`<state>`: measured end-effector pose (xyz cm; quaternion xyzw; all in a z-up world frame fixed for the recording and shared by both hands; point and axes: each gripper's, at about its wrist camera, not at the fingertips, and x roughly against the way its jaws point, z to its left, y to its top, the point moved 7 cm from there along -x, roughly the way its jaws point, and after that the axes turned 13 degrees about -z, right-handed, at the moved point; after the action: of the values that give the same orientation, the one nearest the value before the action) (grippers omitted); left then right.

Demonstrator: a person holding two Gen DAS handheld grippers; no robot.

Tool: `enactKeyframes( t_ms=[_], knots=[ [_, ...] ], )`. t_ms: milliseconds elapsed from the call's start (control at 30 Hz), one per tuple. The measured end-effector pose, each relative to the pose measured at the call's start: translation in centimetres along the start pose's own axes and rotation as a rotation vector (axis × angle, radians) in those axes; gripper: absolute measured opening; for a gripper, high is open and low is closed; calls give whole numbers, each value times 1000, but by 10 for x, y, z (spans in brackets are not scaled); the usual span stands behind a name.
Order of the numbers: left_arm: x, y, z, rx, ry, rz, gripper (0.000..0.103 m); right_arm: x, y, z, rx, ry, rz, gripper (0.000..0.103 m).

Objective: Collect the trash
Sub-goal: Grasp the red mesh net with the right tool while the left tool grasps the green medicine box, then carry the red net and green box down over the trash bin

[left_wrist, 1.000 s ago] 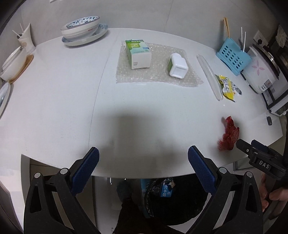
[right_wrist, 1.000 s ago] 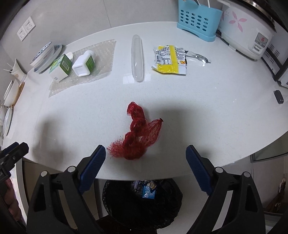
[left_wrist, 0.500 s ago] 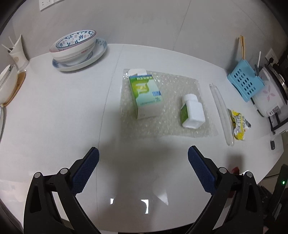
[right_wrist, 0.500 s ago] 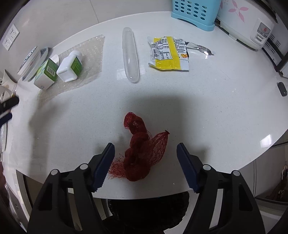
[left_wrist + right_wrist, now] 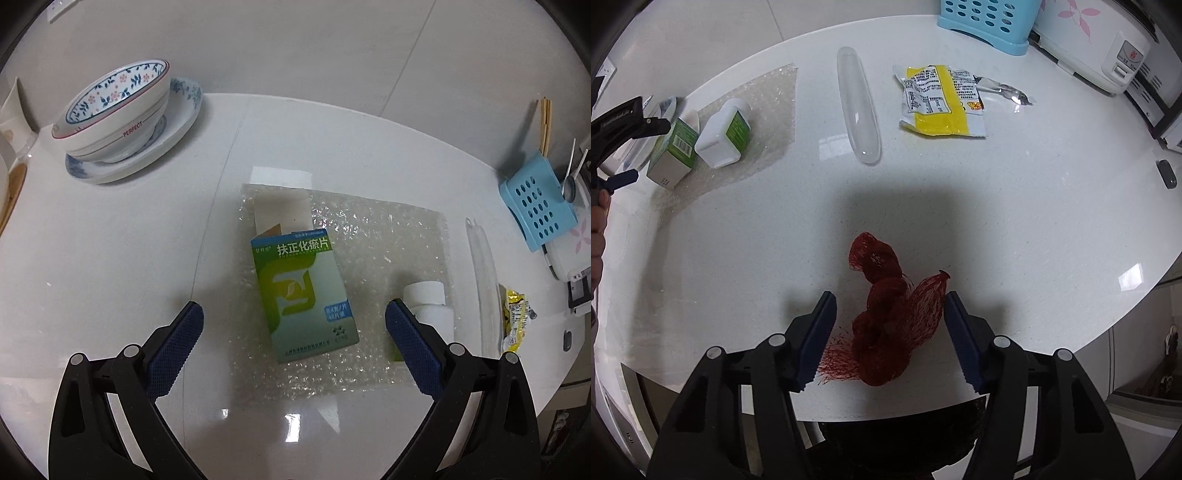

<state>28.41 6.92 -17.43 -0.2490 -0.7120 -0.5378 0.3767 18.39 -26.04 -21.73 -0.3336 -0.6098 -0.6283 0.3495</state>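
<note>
The red mesh net bag (image 5: 886,317) lies crumpled on the white bench (image 5: 1052,229) close to its front edge, between the blue pads of the right gripper (image 5: 889,338). That gripper's jaws stand partly open on either side of the net; whether a pad touches it cannot be told.

Beyond the net lies a clear plastic tube (image 5: 857,110), and to the right of the tube a yellow and white snack wrapper (image 5: 940,101). Further back stand a blue perforated basket (image 5: 982,20) and a white rice cooker (image 5: 1093,48).

Far left of the net, a sheet of bubble wrap (image 5: 388,251) carries a green medicine box (image 5: 303,291) and a white pill bottle (image 5: 428,302). The left gripper (image 5: 293,332) hovers there with jaws wide open, holding nothing, the box between its pads. Behind the box a patterned bowl (image 5: 110,107) sits on a plate (image 5: 173,133).
</note>
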Motion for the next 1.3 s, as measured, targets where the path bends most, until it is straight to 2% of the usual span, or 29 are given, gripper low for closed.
enactKeyframes(
  t_ms=[133, 267, 433, 500, 667, 867, 1300],
  knots=[
    [-13, -1, 1, -5, 10, 18, 91, -4, -1, -2, -12, -14, 12, 52],
    [-22, -4, 4, 3, 4, 56, 73, -6, -1, -4, -24, -11, 22, 46],
    [-23, -4, 3, -24, 4, 61, 63, -8, -1, -5, -32, -10, 26, 40],
    [-23, -5, 3, -36, 11, 66, 49, -8, 0, -5, -36, -7, 26, 36],
    [-21, -4, 4, -41, 8, 68, 48, -9, 3, -5, -35, 0, 27, 23],
    [-10, -7, 5, -80, 5, 48, 48, -10, 5, -6, -31, 6, 23, 21],
    [26, -9, 3, -92, -34, 14, 48, -3, 12, -10, -36, 20, 0, 19]
  ],
)
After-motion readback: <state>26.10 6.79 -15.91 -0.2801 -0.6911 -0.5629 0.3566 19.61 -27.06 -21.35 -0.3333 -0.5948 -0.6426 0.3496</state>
